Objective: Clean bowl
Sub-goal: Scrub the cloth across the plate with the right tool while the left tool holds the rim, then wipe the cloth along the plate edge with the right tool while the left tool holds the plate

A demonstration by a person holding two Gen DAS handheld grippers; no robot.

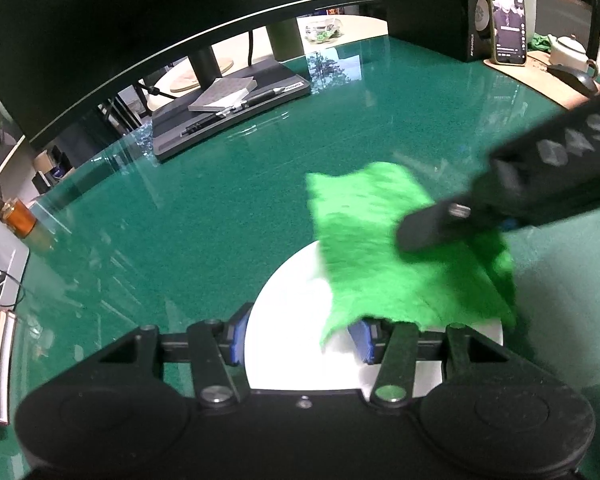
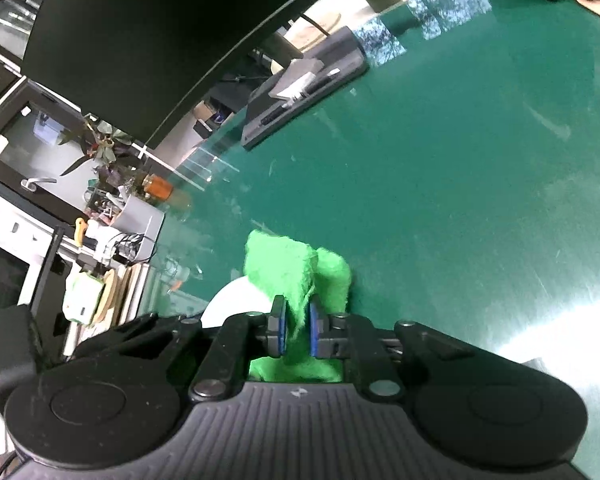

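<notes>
The white bowl [image 1: 292, 320] sits on the green desk mat [image 1: 220, 220], near its front edge. Our left gripper [image 1: 300, 340] straddles the bowl's near wall, one blue pad outside the rim and one inside; the pads look pressed on it. A bright green cloth [image 1: 380, 240] drapes over the bowl's far side. In the right wrist view, the cloth [image 2: 296, 276] hangs between the fingers of our right gripper [image 2: 298, 330]; the pads stand slightly apart and barely pinch it, if at all.

The mat is glossy and throws window reflections. At its back stands a monitor [image 1: 140, 20] on a dark base [image 1: 228, 112] holding a notepad and pens. To the right, a lit phone [image 1: 508, 20] is propped up beside a small teapot [image 1: 568, 52]. Houseplants [image 2: 104, 144] and an amber jar [image 2: 158, 188] crowd the left edge.
</notes>
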